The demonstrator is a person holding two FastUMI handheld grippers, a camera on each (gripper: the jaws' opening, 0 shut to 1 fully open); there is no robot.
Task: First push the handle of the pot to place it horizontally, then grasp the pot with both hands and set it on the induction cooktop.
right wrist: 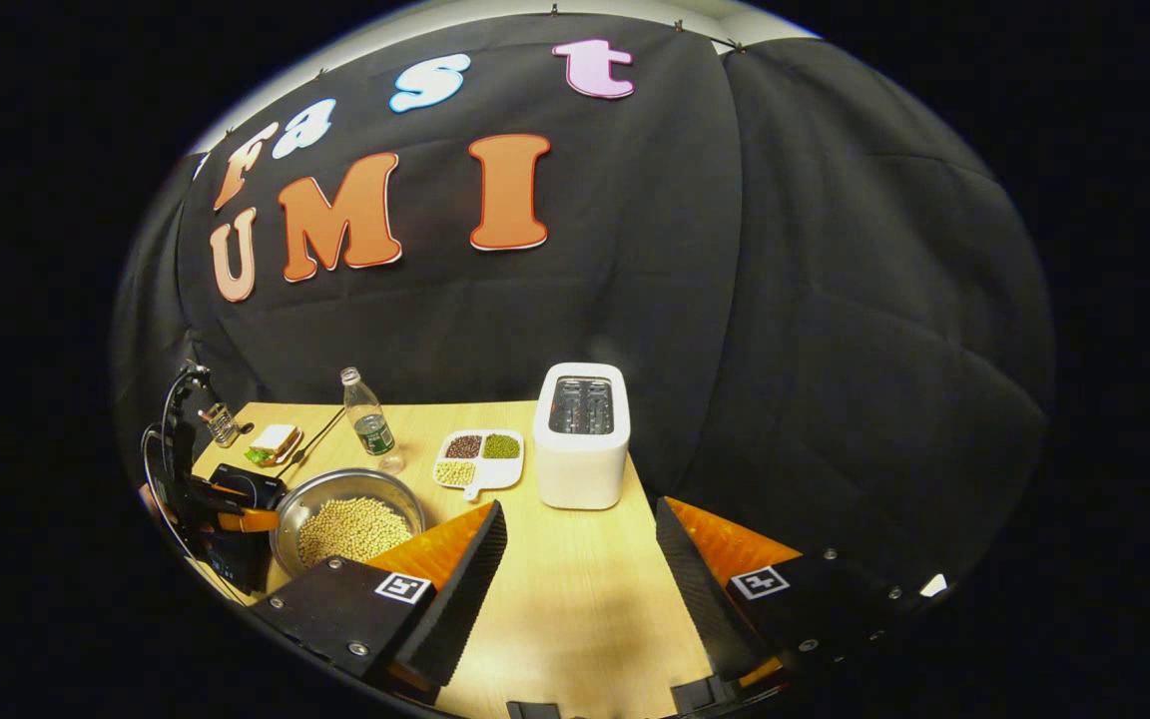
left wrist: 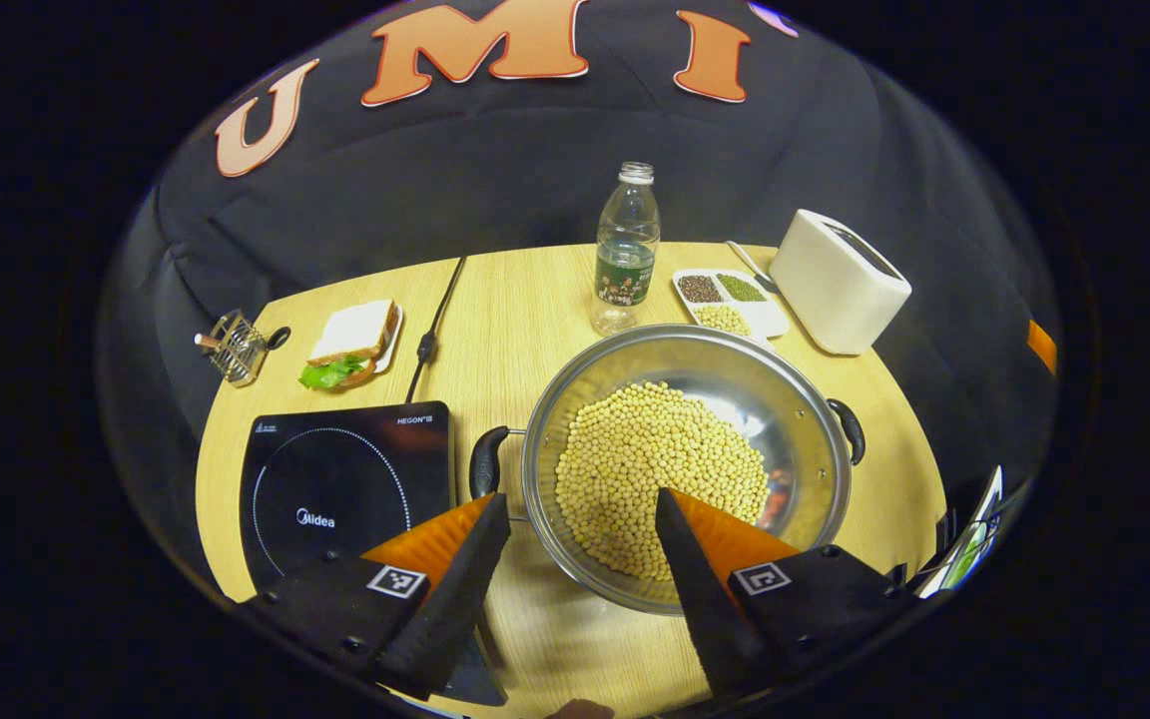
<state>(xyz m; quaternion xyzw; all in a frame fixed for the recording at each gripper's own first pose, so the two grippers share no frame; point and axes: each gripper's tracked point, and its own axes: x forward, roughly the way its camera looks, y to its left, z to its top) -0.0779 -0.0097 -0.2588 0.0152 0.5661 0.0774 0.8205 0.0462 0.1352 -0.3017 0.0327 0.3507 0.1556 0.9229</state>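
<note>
left gripper (left wrist: 583, 519) gapes wide over the pot (left wrist: 685, 459) of beans near the tabletop's front edge, cooktop (left wrist: 345, 489) beside it; right gripper (right wrist: 580, 529) open, empty, by the toaster (right wrist: 583, 434)

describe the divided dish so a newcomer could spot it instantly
Start at the white toaster on the wooden table. The divided dish lies flat beside it, between it and the water bottle. Unlike the big steel pot, it is white, with three compartments of different-coloured beans.

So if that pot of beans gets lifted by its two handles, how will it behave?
The pot looks rigid metal, so it should not flex. The heap of beans probably makes it heavy. Loose beans may slide and shift the weight if it tilts.
</note>
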